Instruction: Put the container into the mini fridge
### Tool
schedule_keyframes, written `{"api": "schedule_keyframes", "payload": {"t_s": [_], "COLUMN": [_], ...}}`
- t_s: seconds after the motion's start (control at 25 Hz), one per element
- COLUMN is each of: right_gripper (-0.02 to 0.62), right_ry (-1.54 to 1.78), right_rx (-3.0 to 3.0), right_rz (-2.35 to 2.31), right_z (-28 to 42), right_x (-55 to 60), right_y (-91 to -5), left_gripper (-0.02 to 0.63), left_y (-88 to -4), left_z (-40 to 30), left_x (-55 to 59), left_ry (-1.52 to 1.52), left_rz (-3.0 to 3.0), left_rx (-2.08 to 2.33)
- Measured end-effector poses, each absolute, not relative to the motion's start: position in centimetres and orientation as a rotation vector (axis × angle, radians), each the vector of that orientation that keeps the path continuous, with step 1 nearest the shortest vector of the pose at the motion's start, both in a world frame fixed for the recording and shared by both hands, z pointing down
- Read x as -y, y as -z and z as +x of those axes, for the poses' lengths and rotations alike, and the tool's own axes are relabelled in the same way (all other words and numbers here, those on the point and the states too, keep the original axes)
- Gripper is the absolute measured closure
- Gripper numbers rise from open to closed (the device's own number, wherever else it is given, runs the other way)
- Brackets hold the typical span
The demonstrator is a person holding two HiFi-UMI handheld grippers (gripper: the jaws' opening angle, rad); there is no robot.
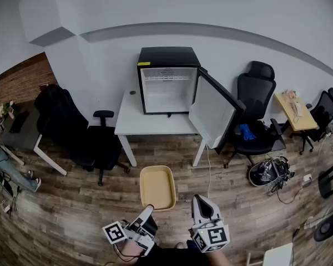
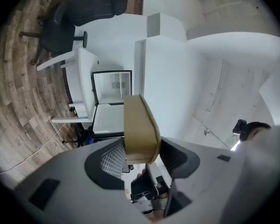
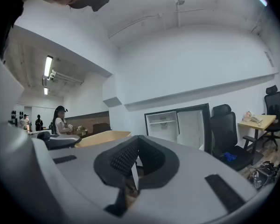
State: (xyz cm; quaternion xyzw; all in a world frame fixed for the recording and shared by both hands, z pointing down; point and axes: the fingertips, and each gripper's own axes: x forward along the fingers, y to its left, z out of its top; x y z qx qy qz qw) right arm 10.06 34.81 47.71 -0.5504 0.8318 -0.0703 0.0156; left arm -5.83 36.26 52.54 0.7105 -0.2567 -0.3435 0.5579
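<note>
While I look down through the head view, the left gripper (image 1: pixel 146 210) grips the near edge of a tan container (image 1: pixel 157 187), which sticks out ahead of it over the wooden floor (image 1: pixel 72 204). The right gripper (image 1: pixel 200 201) sits just beside the container's near right corner, apart from it. Far ahead of both grippers a mini fridge (image 1: pixel 167 81) stands on a white table (image 1: pixel 147 122), its door (image 1: pixel 213 112) swung wide to the right. A black chair (image 1: pixel 72 127) stands left of the table and another chair (image 1: pixel 255 108) stands behind the open door.

From the left gripper view, I see the left gripper (image 2: pixel 140 158) with its jaws clamped on the container (image 2: pixel 140 127), one pad on either face of the rim. The container rises straight ahead of the jaws, and the mini fridge (image 2: pixel 111 85) shows beyond it, well apart.

From the right gripper view, I see the right gripper (image 3: pixel 134 164) with its jaws pressed together and nothing between them. The container (image 3: pixel 102 136) lies just to its left, and the mini fridge (image 3: pixel 177 122) stands open well ahead, slightly right. A person (image 3: pixel 60 120) stands far off to the left.
</note>
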Motion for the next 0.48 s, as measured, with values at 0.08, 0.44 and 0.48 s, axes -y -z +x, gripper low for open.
{"api": "schedule_keyframes", "payload": {"t_s": [0.08,0.44,0.48], "right_gripper": [0.581,0.581,0.581], "right_ry": [0.22,0.215,0.217], "right_rx": [-2.586,-2.578,-2.573], "right_rz": [-1.713,-1.717,-1.713], "right_z": [10.0,9.1,8.9], "right_x": [-34.7,-34.3,-34.3], "right_y": [-47.7,-47.5,-47.4], "left_gripper": [0.377,0.377,0.377], "left_y": [-52.5,-52.6,-52.6], "left_z": [-5.9,-6.9,-7.1], "left_x": [-36.1,-35.7,-35.6], "left_ry": [0.812,0.814,0.815], "left_rz": [1.68,1.667,1.664], "left_rx": [0.607,0.606,0.607]}}
